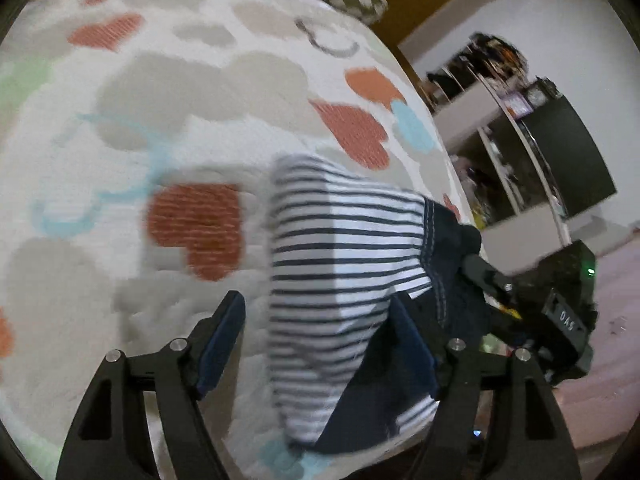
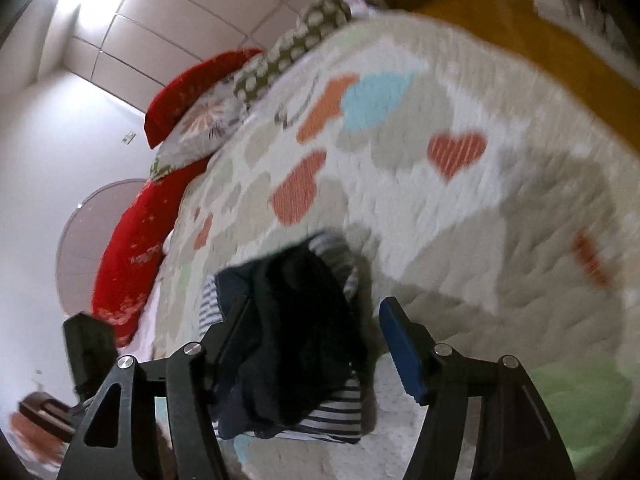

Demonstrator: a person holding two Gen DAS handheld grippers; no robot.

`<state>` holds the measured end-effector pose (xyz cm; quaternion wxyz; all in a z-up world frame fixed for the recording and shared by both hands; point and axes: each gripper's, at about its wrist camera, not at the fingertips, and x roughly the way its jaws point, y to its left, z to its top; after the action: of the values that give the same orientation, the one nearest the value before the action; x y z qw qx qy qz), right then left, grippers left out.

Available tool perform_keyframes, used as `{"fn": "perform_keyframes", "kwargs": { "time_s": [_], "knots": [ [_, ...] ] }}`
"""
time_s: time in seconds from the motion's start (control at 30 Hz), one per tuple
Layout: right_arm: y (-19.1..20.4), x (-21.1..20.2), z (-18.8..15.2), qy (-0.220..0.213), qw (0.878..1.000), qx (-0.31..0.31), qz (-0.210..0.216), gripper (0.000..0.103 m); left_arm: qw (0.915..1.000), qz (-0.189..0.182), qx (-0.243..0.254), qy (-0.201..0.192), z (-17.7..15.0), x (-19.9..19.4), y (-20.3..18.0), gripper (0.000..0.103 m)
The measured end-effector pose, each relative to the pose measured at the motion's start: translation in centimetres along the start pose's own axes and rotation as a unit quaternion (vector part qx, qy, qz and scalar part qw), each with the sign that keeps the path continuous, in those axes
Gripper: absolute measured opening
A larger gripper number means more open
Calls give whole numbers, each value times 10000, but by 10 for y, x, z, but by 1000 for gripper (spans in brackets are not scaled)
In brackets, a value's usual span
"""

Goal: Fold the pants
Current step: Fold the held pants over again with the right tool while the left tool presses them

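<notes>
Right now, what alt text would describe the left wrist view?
Striped pants with navy trim lie folded on a heart-patterned bedspread, between the open left gripper. The right gripper sits beside them.

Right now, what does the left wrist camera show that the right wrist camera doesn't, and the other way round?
Only the left wrist view shows the cluttered shelf, a dark cabinet and the right tongs beside the pants. Only the right wrist view shows the red pillows, a floral pillow and the white wardrobe doors. Both show the striped pants with navy lining on the heart-patterned quilt, each camera's own tongs standing open around them.
</notes>
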<state>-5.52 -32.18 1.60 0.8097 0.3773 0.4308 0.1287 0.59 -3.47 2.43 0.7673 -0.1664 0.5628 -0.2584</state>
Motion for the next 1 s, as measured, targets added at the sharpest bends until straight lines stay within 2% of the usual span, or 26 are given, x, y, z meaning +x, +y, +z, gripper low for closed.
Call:
{"fn": "perform_keyframes", "kwargs": {
  "time_s": [0.07, 0.1, 0.13, 0.17, 0.2, 0.27, 0.43, 0.53, 0.57, 0.63, 0.67, 0.73, 0.8, 0.9, 0.93, 1.0],
  "knots": [
    [-3, 18, -2, 189, 9993, 65, 309, 69, 9999, 34, 132, -10, 2, 8, -9, 76],
    [-1, 24, -3, 238, 9990, -5, 382, 68, 9996, 56, 289, -26, 2, 10, -15, 71],
    [3, 30, -3, 307, 9986, -141, 399, 58, 9991, 46, 429, -24, 3, 10, -22, 62],
    [7, 34, -3, 350, 9986, -263, 303, 48, 9986, 44, 529, -14, 4, 9, -28, 47],
    [9, 37, -2, 383, 9984, -316, 273, 46, 9984, 34, 555, -38, 5, 7, -30, 40],
    [13, 36, 4, 421, 9978, -354, 368, 40, 9984, -6, 552, -135, 13, 0, -33, 36],
    [34, 32, 30, 276, 9972, -532, 444, 36, 9976, 201, 518, -421, 48, -14, -36, 36],
    [52, 40, 47, 171, 9965, -739, 358, 36, 9969, 498, 428, -435, 72, -10, -33, 39],
    [54, 44, 52, 155, 9964, -782, 306, 39, 9961, 727, 320, -391, 78, -4, -29, 45],
    [52, 58, 60, 191, 9967, -785, 75, 43, 9923, 1203, 61, -303, 84, 7, -15, 46],
    [46, 70, 63, 236, 9966, -746, -240, 51, 9921, 1233, -23, -218, 84, 10, -9, 46],
    [34, 82, 65, 333, 9948, -638, -726, 54, 9945, 996, -120, -300, 78, 1, -6, 46],
    [31, 74, 64, 320, 9957, -646, -580, 55, 9949, 828, -6, -570, 66, -19, -11, 47],
    [40, 42, 64, -42, 9936, -929, -649, 56, 9925, 775, 411, -857, 46, -35, -29, 48],
    [44, 30, 64, -172, 9928, -1001, -636, 56, 9919, 740, 537, -885, 41, -35, -35, 49],
    [55, 13, 68, -327, 9935, -1045, -310, 56, 9918, 646, 748, -813, 31, -26, -46, 50]
  ]
}}
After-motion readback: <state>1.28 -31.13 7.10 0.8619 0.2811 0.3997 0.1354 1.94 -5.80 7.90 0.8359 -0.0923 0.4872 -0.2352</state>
